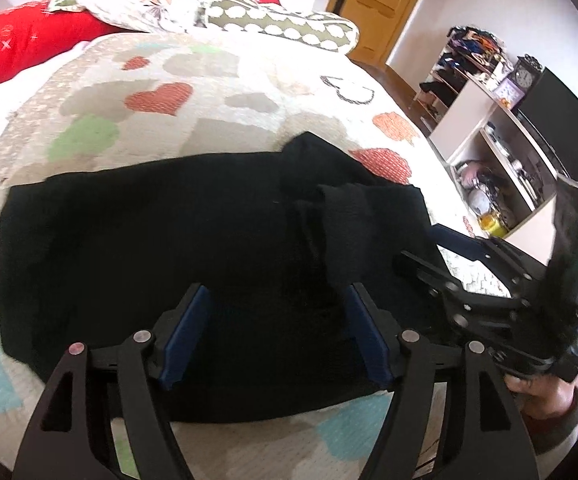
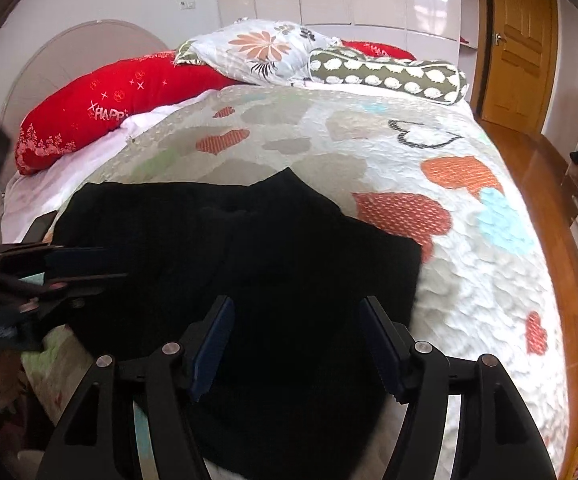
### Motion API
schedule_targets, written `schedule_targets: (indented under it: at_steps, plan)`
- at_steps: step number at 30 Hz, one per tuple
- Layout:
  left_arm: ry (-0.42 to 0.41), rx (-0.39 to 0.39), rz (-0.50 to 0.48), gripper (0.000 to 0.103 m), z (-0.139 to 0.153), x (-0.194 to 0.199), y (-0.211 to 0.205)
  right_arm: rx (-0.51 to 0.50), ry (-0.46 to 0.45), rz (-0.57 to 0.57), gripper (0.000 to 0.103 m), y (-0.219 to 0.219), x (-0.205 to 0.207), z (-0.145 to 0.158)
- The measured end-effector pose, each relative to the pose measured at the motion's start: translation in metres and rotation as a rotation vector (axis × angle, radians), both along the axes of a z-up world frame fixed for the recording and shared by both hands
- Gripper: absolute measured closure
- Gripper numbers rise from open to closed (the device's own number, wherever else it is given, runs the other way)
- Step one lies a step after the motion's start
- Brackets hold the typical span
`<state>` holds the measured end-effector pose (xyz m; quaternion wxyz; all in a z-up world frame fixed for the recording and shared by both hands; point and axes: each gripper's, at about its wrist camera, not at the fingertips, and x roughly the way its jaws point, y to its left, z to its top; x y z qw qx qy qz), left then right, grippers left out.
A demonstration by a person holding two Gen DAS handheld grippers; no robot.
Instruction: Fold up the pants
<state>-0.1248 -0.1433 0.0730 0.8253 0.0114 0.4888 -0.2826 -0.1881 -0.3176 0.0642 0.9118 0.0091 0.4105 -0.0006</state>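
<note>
Black pants (image 1: 149,248) lie folded in a wide bundle on the heart-patterned bedspread (image 1: 169,96), with a loose fold sticking up at their right part (image 1: 341,220). My left gripper (image 1: 277,328) is open and empty, just above the pants' near edge. My right gripper (image 2: 297,340) is open and empty over the pants (image 2: 249,248). It also shows in the left wrist view (image 1: 429,252) at the pants' right edge. The left gripper shows at the left edge of the right wrist view (image 2: 81,264).
Red (image 2: 89,108), floral (image 2: 261,48) and dotted (image 2: 389,74) pillows lie at the head of the bed. A wooden door (image 2: 521,40) stands at the far right. White shelves with clutter (image 1: 501,152) stand right of the bed.
</note>
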Motion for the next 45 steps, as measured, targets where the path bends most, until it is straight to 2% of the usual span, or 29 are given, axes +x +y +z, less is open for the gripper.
schedule_targets:
  at_steps: [9, 14, 19, 24, 28, 33, 36, 39, 45]
  plan:
    - [-0.004, -0.001, 0.051, 0.032, -0.001, 0.002, 0.018, -0.017, 0.039, 0.023, 0.035, 0.021, 0.029, -0.019]
    - [0.003, -0.002, 0.058, 0.032, -0.006, 0.006, 0.018, -0.004, 0.028, 0.019, 0.036, 0.017, 0.020, -0.008]
    - [0.009, 0.004, 0.081, 0.032, -0.012, 0.010, 0.020, -0.013, 0.021, 0.061, 0.035, 0.026, 0.006, 0.001]
    - [0.030, 0.013, 0.106, 0.032, -0.025, 0.017, 0.023, -0.027, 0.035, 0.086, 0.033, 0.037, 0.006, -0.010]
    - [0.026, 0.009, 0.107, 0.028, -0.031, 0.020, 0.022, 0.019, 0.042, 0.064, 0.031, 0.036, 0.011, -0.021]
    - [0.037, -0.016, 0.112, 0.028, -0.028, 0.021, 0.028, 0.017, 0.012, 0.069, 0.030, 0.034, 0.014, -0.002]
    - [0.039, -0.029, 0.131, 0.028, -0.023, 0.017, 0.039, 0.015, -0.013, 0.077, 0.030, 0.035, 0.024, 0.010]
    - [0.038, -0.042, 0.155, 0.028, -0.019, 0.015, 0.051, -0.011, -0.005, 0.107, 0.030, 0.042, 0.042, 0.009]
    - [0.038, -0.036, 0.190, 0.028, -0.018, 0.015, 0.067, -0.042, 0.086, 0.126, 0.028, 0.059, 0.078, -0.024]
